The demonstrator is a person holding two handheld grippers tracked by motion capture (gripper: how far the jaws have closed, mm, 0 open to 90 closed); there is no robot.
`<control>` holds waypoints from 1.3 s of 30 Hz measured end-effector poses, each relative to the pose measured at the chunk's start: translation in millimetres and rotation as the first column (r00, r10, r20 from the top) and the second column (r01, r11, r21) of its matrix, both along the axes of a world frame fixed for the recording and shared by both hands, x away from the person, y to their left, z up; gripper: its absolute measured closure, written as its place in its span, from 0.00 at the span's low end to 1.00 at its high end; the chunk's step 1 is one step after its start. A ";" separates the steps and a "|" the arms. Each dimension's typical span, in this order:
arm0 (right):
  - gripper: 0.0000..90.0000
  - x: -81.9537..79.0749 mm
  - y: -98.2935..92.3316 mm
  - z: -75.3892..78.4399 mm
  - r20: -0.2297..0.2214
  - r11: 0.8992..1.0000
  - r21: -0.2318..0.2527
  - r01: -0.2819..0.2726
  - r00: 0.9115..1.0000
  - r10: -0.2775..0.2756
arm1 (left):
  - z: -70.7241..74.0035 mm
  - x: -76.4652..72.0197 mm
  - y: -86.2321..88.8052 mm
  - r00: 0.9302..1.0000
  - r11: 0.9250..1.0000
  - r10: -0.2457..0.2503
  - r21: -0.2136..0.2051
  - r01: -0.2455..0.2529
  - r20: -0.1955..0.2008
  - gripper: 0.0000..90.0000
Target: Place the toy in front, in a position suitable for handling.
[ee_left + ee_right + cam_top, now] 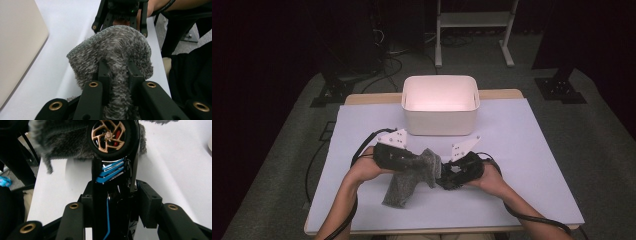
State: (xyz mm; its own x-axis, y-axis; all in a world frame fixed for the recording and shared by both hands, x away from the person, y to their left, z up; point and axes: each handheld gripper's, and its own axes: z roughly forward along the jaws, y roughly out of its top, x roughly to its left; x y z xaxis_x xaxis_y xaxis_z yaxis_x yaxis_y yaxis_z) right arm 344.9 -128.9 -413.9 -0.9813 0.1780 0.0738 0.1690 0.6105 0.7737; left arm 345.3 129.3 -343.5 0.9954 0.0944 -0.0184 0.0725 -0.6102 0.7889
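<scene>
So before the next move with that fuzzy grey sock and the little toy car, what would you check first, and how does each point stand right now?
1. Left tongs clamped on the grey sock: ok, the fabric is pinched between the jaws.
2. Right tongs gripping the black toy car: ok, the car's body sits between the jaws.
3. Car's nose lined up with the sock's opening: cannot tell, the wheel is at the fabric but the opening is hidden.
4. Sock lifted off the white sheet: not ok, its lower end lies on it.
5. Beige bin free of the hands: ok, it stands apart behind them.
</scene>
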 end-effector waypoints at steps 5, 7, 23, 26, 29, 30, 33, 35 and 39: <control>0.61 -3.9 -14.3 2.0 0.008 1.000 0.004 0.013 1.000 -0.013 | 1.4 2.0 -3.9 1.000 1.000 -0.007 0.013 0.007 0.002 0.87; 0.61 -4.7 -21.4 2.2 0.005 1.000 0.014 0.023 1.000 -0.023 | 1.8 2.4 -5.7 1.000 1.000 -0.009 0.017 0.009 0.001 0.87; 0.62 -9.0 -22.0 8.6 -0.008 0.999 0.050 -0.012 1.000 0.012 | 19.0 -2.3 -15.2 0.997 0.996 -0.069 -0.047 0.070 0.019 0.86; 0.62 -7.3 -6.6 8.7 -0.010 0.997 0.063 -0.042 0.999 0.043 | 31.0 -9.3 -19.9 0.996 0.996 -0.082 -0.021 0.083 0.042 0.86; 0.62 -8.1 4.1 5.4 -0.017 0.996 0.060 -0.066 0.998 0.067 | 31.0 -10.9 -24.6 0.995 0.996 -0.089 0.031 0.087 0.042 0.86; 0.62 -8.6 5.2 3.0 -0.020 0.997 0.051 -0.061 0.998 0.063 | 28.5 -10.6 -25.5 0.995 0.995 -0.090 0.035 0.089 0.040 0.86; 0.61 -8.2 1.0 0.7 -0.030 0.996 0.070 -0.053 0.998 0.055 | 24.5 -8.8 -26.3 0.996 0.996 -0.089 0.000 0.089 0.022 0.87; 0.57 -9.6 -0.3 2.8 -0.033 0.997 0.060 -0.045 0.998 0.047 | 24.7 -7.9 -28.6 0.996 0.996 -0.092 -0.002 0.092 0.020 0.87; 0.61 -9.8 -9.8 10.7 -0.018 0.996 0.091 -0.026 0.999 0.028 | 26.4 -6.5 -33.7 0.995 0.996 -0.093 0.008 0.092 0.025 0.87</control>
